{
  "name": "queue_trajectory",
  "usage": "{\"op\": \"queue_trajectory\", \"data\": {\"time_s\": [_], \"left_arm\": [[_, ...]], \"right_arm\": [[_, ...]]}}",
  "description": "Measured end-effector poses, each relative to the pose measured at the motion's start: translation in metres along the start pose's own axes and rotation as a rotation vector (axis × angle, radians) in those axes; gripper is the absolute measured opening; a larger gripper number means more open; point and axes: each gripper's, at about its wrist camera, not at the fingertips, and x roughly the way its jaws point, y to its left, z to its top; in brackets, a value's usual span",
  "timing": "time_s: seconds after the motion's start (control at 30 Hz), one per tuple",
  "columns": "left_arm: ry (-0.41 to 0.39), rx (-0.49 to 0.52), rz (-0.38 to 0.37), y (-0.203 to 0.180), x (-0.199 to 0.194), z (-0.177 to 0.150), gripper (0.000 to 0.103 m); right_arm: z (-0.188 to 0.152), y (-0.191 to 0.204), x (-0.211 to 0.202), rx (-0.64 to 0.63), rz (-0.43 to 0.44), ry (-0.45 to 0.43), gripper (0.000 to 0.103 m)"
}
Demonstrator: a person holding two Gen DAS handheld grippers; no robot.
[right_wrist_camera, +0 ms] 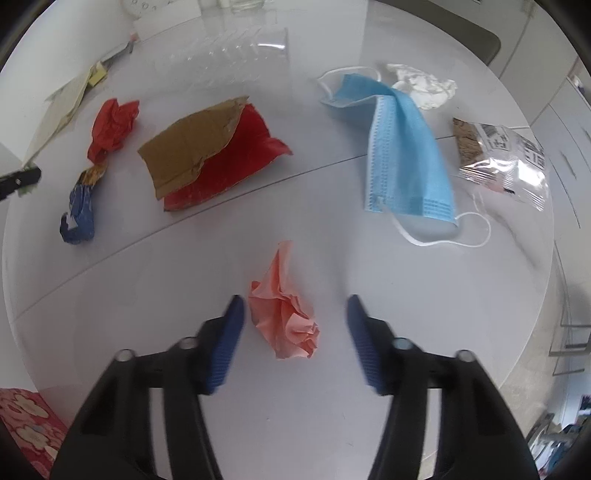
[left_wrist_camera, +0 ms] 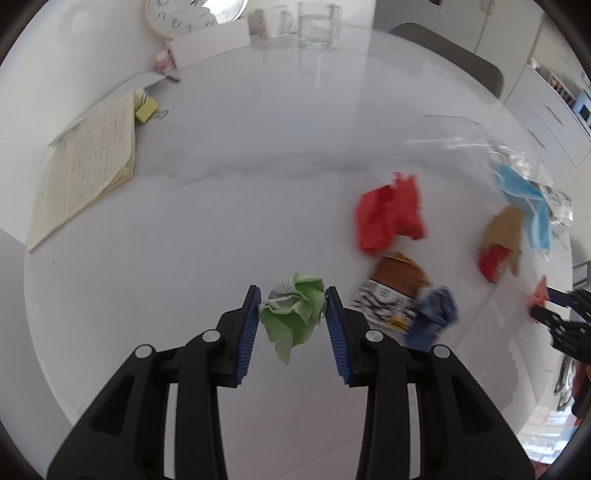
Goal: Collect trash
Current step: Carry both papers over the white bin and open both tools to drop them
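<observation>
My left gripper [left_wrist_camera: 292, 301] is shut on a crumpled green paper ball [left_wrist_camera: 293, 312], both blue pads touching it, above the white table [left_wrist_camera: 221, 221]. My right gripper [right_wrist_camera: 295, 314] is open, its fingers on either side of a crumpled pink paper [right_wrist_camera: 286, 314] that lies on the table; the pads do not touch it. Other trash lies around: a red paper wad [left_wrist_camera: 389, 214] [right_wrist_camera: 112, 125], a brown-and-red cardboard piece [right_wrist_camera: 210, 155] [left_wrist_camera: 500, 240], a blue face mask [right_wrist_camera: 402, 147] [left_wrist_camera: 524, 199], a blue wrapper [right_wrist_camera: 79, 214] [left_wrist_camera: 432, 314], a printed packet [left_wrist_camera: 391, 295].
A clear snack packet [right_wrist_camera: 502, 162] and white crumpled tissue [right_wrist_camera: 424, 85] lie at the right. An open notebook [left_wrist_camera: 81, 173], yellow sticky notes [left_wrist_camera: 146, 110], a clock [left_wrist_camera: 184, 14], a mug [left_wrist_camera: 271, 22] and a glass [left_wrist_camera: 317, 26] sit at the back. A clear plastic container [right_wrist_camera: 236, 48] lies beyond the cardboard.
</observation>
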Motion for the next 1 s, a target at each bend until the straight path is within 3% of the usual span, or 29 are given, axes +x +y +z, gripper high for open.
{"op": "queue_trajectory", "data": {"time_s": [0.07,0.3,0.47,0.67,0.83,1.0], "left_arm": [[-0.008,0.020,-0.008,-0.013,-0.012,-0.004,0.035],[-0.020,0.175,-0.119,-0.104,-0.046,-0.013,0.036],[-0.005,0.366,-0.283,-0.227,-0.062,-0.033,0.037],[0.048,0.600,-0.397,-0.375,-0.059,-0.072,0.037],[0.125,0.659,-0.459,-0.463,-0.043,-0.099,0.037],[0.175,0.647,-0.453,-0.507,-0.032,-0.115,0.041]], "right_arm": [[-0.002,-0.002,-0.002,0.002,0.010,-0.006,0.029],[-0.033,-0.046,-0.043,0.105,0.057,-0.052,0.029],[-0.077,-0.102,-0.075,0.191,0.015,-0.060,0.029],[-0.143,-0.184,-0.102,0.245,-0.051,-0.040,0.031],[-0.178,-0.233,-0.111,0.254,-0.041,-0.028,0.031],[-0.190,-0.259,-0.112,0.220,-0.014,-0.029,0.031]]}}
